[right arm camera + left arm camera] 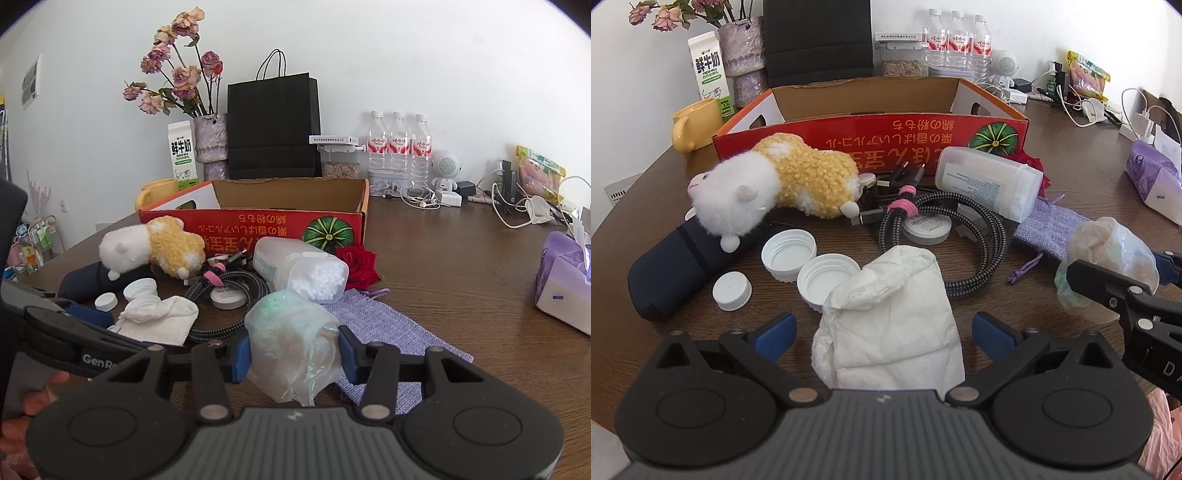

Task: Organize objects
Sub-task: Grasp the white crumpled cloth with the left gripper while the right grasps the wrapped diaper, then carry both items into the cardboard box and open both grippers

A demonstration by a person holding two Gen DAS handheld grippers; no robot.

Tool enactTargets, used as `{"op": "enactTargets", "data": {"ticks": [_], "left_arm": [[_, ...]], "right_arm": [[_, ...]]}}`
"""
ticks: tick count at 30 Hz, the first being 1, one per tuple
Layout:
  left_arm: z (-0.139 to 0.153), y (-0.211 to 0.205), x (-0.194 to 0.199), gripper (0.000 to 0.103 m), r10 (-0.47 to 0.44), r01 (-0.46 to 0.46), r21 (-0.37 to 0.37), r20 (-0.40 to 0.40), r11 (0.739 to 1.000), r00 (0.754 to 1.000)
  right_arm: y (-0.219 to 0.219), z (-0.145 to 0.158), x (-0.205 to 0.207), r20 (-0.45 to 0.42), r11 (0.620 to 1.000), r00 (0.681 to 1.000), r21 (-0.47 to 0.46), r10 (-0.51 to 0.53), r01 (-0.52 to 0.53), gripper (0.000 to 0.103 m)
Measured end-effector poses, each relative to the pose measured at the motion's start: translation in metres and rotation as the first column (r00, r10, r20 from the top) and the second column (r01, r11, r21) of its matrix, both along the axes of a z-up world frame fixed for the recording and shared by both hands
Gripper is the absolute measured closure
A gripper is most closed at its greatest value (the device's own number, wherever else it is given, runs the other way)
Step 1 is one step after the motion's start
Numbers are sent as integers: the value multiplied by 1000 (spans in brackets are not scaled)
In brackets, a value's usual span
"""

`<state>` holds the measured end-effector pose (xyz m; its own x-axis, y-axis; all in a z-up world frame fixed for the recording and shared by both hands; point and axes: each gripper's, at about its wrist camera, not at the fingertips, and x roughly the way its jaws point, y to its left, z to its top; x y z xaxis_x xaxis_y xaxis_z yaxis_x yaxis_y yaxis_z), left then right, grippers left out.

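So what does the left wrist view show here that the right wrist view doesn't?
Only the left wrist view shows the left gripper open around the crumpled white cloth, and all three white caps. Only the right wrist view shows the right gripper shut on the plastic-wrapped bundle, and the black paper bag's handles. Both show the plush toy, the braided cable, the red cardboard box, and the swab container.

At upper left we read "鲜牛奶", "FRESH MILK" and "3.3" on the milk carton (710,72); upside-down Japanese lettering runs across the red box (871,138) mid-frame; at lower left of the right wrist view, "GenRo" stands on the left gripper (86,314)
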<state>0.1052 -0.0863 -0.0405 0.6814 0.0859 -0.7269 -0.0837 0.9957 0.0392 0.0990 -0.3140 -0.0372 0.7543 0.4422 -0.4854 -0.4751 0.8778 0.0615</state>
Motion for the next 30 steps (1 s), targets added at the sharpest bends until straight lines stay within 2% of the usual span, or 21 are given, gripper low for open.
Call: {"op": "enactTargets", "data": {"ticks": [6, 15, 16, 19, 22, 25, 30], "left_arm": [[-6, 4, 0, 0, 8, -8, -22, -10, 1000, 1000], [-5, 5, 0, 0, -28, 27, -32, -19, 999, 999], [-5, 5, -1, 2, -34, 33, -31, -15, 999, 999], [0, 4, -8, 32, -48, 48, -35, 25, 998, 999], [2, 11, -11, 47, -44, 47, -71, 42, 996, 998], [5, 19, -16, 52, -44, 50, -115, 52, 992, 998], [16, 27, -27, 53, -32, 45, -117, 110, 992, 993]], "right_arm": [[3, -1, -1, -4, 1000, 1000, 3, 5, -5, 57], [6, -1, -4, -6, 1000, 1000, 10, 7, -7, 56], [6, 0, -5, -4, 1000, 1000, 11, 7, -6, 56], [6, 1, -6, 0, 1000, 1000, 13, 3, -3, 56], [6, 1, -7, 0, 1000, 1000, 12, 2, -2, 56], [6, 2, -7, 2, 1000, 1000, 12, 3, -3, 56], [8, 3, -8, 7, 1000, 1000, 12, 7, -7, 56]]}}
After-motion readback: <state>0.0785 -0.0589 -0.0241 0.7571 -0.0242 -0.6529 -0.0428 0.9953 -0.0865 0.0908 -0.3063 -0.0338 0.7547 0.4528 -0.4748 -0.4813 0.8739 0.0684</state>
